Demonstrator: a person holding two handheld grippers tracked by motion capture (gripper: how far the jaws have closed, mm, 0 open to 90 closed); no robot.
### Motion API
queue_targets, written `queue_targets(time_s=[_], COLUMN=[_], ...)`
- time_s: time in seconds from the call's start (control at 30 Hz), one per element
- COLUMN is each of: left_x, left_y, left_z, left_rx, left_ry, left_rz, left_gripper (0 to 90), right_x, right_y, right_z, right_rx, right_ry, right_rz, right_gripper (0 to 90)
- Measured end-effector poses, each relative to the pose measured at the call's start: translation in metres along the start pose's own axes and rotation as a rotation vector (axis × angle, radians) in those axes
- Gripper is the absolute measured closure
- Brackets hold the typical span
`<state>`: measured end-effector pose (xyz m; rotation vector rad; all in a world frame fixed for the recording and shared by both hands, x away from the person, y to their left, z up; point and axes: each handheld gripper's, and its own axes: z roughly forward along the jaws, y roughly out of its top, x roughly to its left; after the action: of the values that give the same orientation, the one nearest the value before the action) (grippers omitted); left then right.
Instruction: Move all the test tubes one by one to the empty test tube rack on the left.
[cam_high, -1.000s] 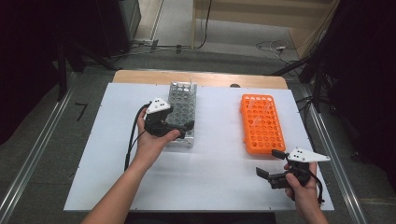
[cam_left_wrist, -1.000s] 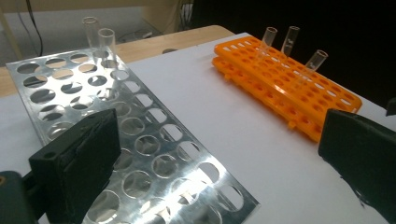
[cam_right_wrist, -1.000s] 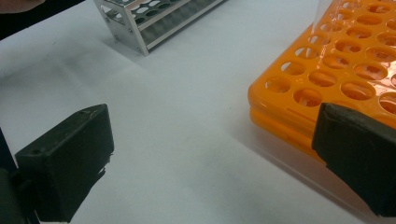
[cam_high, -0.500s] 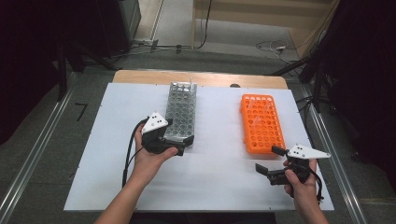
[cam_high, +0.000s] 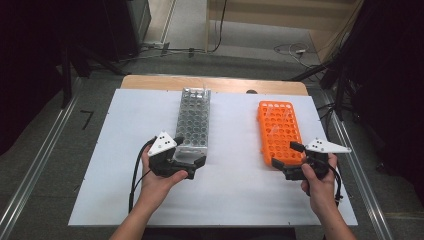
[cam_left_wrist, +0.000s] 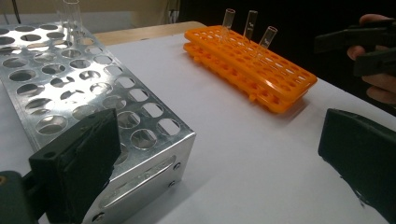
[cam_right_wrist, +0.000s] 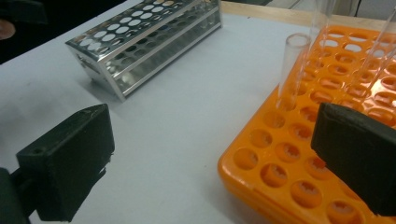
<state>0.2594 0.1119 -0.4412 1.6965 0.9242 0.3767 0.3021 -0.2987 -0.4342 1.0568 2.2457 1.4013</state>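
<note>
Metal rack (cam_high: 192, 122) lies lengthwise away from person, left of table (cam_high: 120, 200) centre; orange rack (cam_high: 280, 131) parallel at right, clear tubes (cam_left_wrist: 252, 23) standing in it. Left gripper (cam_high: 192, 167) gaping at metal rack's near end, pulled back since earlier; right gripper (cam_high: 286, 157) gaping at orange rack's near corner.

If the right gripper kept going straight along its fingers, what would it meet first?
Probably the near corner of the orange rack: the right gripper is open, one finger already over the rack's edge. Beyond stands a clear test tube, though depth is hard to judge.
</note>
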Motion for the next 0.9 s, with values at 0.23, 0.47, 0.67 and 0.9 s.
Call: queue_targets(time_s=[0.23, 0.47, 0.67, 0.9], left_x=[0.0, 0.001, 0.001, 0.001], left_y=[-0.003, -0.005, -0.005, -0.006], left_z=[0.0, 0.0, 0.0, 0.002], left_rx=[0.008, 0.01, 0.013, 0.015], left_ry=[-0.004, -0.007, -0.004, -0.009], left_rz=[-0.004, -0.007, -0.011, -0.014], left_gripper=[0.0, 0.0, 0.0, 0.0], right_x=[-0.011, -0.022, -0.032, -0.036], right_y=[0.015, 0.022, 0.02, 0.017], right_z=[0.018, 0.04, 0.055, 0.065], right_rx=[0.005, 0.043, 0.078, 0.097], right_ry=[-0.049, -0.102, -0.147, -0.179], right_rz=[0.019, 0.061, 0.106, 0.115], right_gripper=[3.0, 16.6, 37.4, 51.8])
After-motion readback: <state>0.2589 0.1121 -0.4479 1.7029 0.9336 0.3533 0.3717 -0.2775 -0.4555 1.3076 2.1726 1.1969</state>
